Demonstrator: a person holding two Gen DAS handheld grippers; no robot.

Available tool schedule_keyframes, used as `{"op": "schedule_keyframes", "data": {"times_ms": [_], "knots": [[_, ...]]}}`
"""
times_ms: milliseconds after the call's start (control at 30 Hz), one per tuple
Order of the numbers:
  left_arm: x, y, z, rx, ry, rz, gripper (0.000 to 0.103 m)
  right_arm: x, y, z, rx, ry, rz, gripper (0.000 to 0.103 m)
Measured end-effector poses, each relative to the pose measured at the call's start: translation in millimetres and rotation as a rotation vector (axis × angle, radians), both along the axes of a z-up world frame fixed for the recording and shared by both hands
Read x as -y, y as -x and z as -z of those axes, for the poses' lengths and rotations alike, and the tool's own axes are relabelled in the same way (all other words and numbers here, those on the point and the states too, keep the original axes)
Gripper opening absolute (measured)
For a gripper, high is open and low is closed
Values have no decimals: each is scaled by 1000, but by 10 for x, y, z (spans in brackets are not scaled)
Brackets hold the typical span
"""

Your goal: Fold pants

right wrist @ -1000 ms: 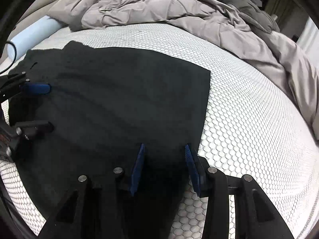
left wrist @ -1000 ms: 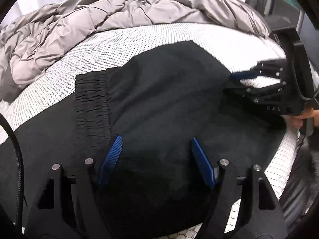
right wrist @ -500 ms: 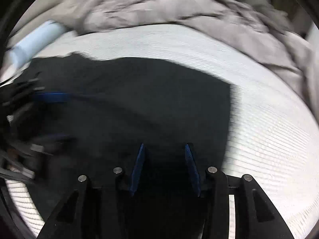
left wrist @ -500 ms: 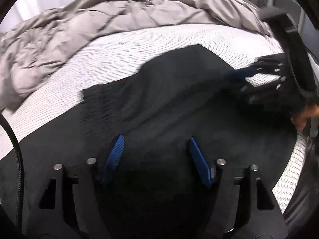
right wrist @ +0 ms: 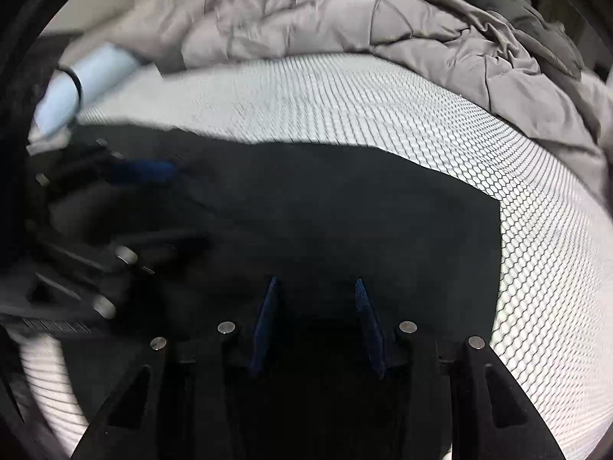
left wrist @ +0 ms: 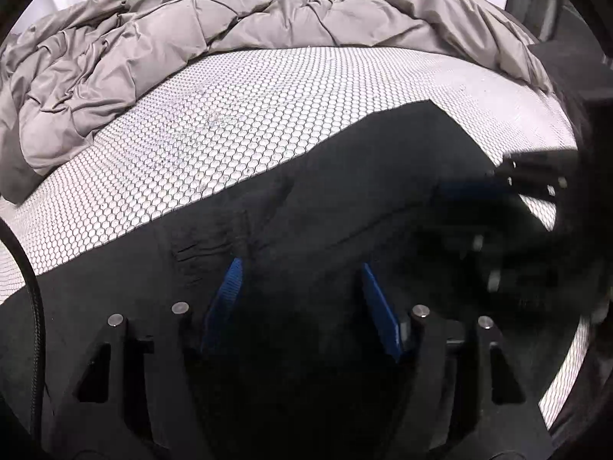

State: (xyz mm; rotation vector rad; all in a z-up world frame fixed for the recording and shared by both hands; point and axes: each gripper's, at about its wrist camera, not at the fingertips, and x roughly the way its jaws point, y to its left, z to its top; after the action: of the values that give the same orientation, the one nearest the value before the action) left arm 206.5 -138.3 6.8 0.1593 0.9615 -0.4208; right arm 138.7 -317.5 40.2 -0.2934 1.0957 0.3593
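Black pants (left wrist: 345, 211) lie on the bed (left wrist: 249, 115). The left gripper (left wrist: 299, 299) has just been closing, fabric bunched between; the right gripper's (right wrist: 316, 322) grip I cannot tell.

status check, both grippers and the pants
Left gripper closing over black fabric pants, grip unclear. Right gripper likewise. Grey quilted duvet clear behind.

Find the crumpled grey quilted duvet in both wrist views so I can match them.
Left wrist view: crumpled grey quilted duvet fills the top and upper left.
Right wrist view: it runs along the top, down the right.
Shared landmark: black pants on the white honeycomb mattress.
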Motion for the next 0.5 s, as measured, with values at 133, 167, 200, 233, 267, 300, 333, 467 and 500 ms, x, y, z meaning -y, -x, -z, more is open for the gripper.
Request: {"op": "schedule_keyframes", "data": {"times_ms": [133,167,200,233,267,300,333,467,500], "knots": [[-284,77,-54,16,-26,-94,66,265,106,-94,93,155,116,42],[-373,64,-52,-1,-1,-117,66,332,115,-85,78,120,125,42],[-436,78,-69,-10,27,-125,64,381,146,-126,71,77,136,42],[-500,87,-113,-3,55,-144,62,386,167,-187,84,55,141,42],[-552,120,-197,24,65,-173,60,399,196,-239,91,36,135,42],[-583,159,-304,65,81,-187,60,375,236,-331,95,-22,110,42],[-596,186,-394,96,101,-189,60,338,179,-379,98,-63,96,42],[-383,80,-526,137,136,-138,57,205,-13,-487,112,-160,75,42],[-281,15,-496,131,121,-112,47,143,-96,-445,97,-178,75,42]]}}
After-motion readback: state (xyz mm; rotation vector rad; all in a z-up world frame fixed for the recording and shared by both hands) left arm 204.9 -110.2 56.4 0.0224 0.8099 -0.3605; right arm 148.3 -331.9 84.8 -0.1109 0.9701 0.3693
